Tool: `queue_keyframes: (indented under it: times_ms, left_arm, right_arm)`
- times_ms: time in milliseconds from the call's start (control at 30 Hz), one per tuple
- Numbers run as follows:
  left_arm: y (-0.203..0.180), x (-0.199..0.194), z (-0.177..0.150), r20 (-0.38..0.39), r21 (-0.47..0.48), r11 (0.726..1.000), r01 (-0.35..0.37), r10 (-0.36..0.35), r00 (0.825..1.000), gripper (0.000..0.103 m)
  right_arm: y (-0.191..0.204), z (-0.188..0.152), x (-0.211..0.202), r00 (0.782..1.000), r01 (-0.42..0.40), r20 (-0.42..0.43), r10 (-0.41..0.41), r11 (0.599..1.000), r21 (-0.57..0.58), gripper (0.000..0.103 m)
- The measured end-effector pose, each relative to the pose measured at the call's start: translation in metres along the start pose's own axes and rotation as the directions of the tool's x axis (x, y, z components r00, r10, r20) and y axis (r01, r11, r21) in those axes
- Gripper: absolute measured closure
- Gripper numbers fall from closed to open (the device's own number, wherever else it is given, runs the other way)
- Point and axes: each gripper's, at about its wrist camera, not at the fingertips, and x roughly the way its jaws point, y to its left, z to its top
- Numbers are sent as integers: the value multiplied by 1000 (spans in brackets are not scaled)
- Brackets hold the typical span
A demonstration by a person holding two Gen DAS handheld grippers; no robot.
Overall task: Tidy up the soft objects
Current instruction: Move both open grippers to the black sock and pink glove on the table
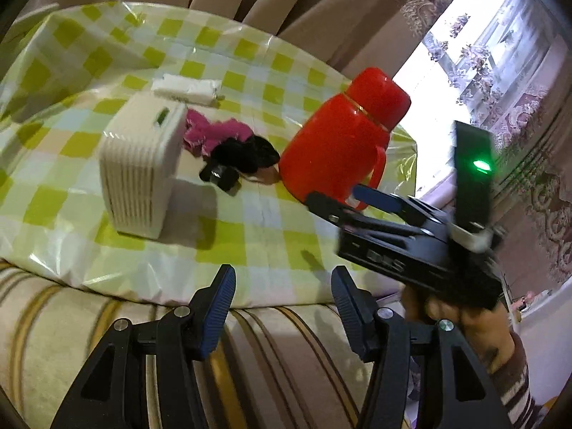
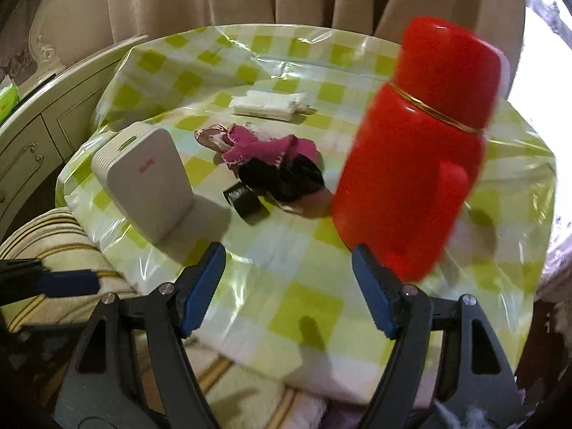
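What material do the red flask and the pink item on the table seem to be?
Red flask: probably glossy hard plastic, judging by its smooth shine and the gold band under the cap. Pink item: soft cloth, matte and crumpled, with a pale stitched edge.

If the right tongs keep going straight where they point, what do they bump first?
Probably the tablecloth, bare between the open right tongs. Further along lie the black cloth and pink cloth; depth is unclear.

Crumpled magenta cloth (image 2: 266, 148), black cloth (image 2: 286, 178) touching, on tablecloth (image 2: 307, 300)
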Motion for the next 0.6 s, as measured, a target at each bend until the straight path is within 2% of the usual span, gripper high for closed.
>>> queue_keyframes:
  times_ms: [200,300,433,600]
  left_arm:
    - [19,-25,17,53,-30,1000,3,-1,999,46]
    - [29,-45,34,103,-38,999,8,-4,995,46]
    - [51,-72,65,176,-74,997,18,-5,984,46]
    - [90,-80,103,217,-124,992,0,28,976,46]
  right_arm:
    - [14,24,35,1000,-2,8,2,998,-55,27]
    - [20,33,51,1000,14,-5,-14,995,-94,27]
    - [22,42,69,999,34,-27,-38,991,-129,27]
    - [26,54,91,998,38,-51,-46,987,-159,27]
